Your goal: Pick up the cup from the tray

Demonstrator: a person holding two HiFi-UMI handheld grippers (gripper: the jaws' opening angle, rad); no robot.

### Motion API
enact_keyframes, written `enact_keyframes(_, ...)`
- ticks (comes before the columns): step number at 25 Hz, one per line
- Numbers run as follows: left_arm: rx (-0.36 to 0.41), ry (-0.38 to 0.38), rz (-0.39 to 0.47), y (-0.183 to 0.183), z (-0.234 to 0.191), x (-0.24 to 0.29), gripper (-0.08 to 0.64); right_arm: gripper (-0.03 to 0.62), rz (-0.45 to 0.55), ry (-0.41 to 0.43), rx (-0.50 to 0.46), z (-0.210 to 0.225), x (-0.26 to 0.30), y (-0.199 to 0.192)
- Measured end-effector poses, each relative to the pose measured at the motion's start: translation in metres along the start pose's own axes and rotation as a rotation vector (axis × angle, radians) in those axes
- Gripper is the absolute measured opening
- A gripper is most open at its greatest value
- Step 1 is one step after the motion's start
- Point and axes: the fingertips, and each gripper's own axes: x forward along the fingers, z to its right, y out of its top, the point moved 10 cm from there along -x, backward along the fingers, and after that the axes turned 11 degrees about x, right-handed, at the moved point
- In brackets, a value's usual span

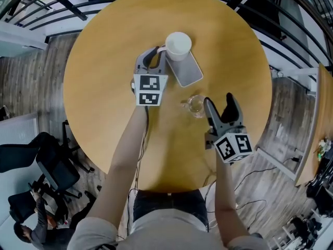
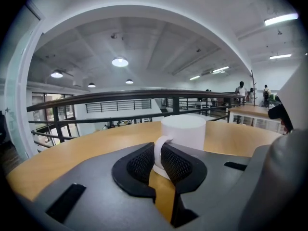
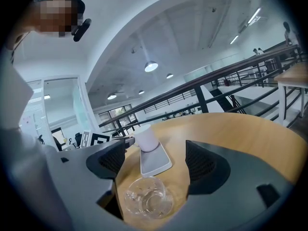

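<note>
A white cup (image 1: pixel 178 46) stands at the far end of a grey tray (image 1: pixel 188 73) on the round wooden table (image 1: pixel 104 87). My left gripper (image 1: pixel 156 53) reaches it from the left. In the left gripper view the cup (image 2: pixel 184 131) has its handle (image 2: pixel 158 153) pinched between the black pads of the left gripper (image 2: pixel 158 163). My right gripper (image 1: pixel 218 100) hovers open near the table's front right, with a clear glass cup (image 1: pixel 196 105) just ahead of its fingers. The right gripper view shows that glass cup (image 3: pixel 147 202) low between the open jaws, with the tray (image 3: pixel 155 162) and white cup (image 3: pixel 147 138) beyond.
Black railings curve round the table's far side. Office chairs (image 1: pixel 47 160) stand on the floor at lower left. Another wooden tabletop (image 1: pixel 314 139) and cables lie at the right. People stand far off in the left gripper view.
</note>
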Motion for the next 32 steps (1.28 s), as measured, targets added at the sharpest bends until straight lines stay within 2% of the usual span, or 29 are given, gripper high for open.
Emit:
enact_keyframes(4,-0.016,0.011,0.010,-0.002,-0.005,-0.002,0.046,0.345,-0.006,0.002,0.005,-0.001,0.002,-0.002)
enact_keyframes(8,0.017,0.013,0.026,0.000,-0.005,-0.004,0.044,0.345,-0.005,0.001,0.010,0.001,0.004,-0.002)
enact_keyframes(14,0.000,0.026,0.051,0.002,-0.012,-0.018,0.043,0.345,0.002,0.009,0.015,-0.001,0.004,0.000)
enact_keyframes(17,-0.023,0.034,0.084,0.007,-0.019,-0.031,0.041,0.345,0.002,0.014,0.014,-0.005,0.004,0.003)
enact_keyframes(21,-0.002,0.059,0.135,0.016,-0.025,-0.060,0.043,0.345,0.011,0.026,0.014,-0.011,0.002,0.005)
enact_keyframes(24,-0.017,0.079,0.172,0.017,-0.025,-0.087,0.043,0.345,0.021,0.037,0.006,-0.015,-0.002,0.009)
enact_keyframes(32,0.000,0.109,0.110,-0.007,-0.016,-0.151,0.041,0.345,0.049,0.051,0.017,-0.030,-0.014,0.012)
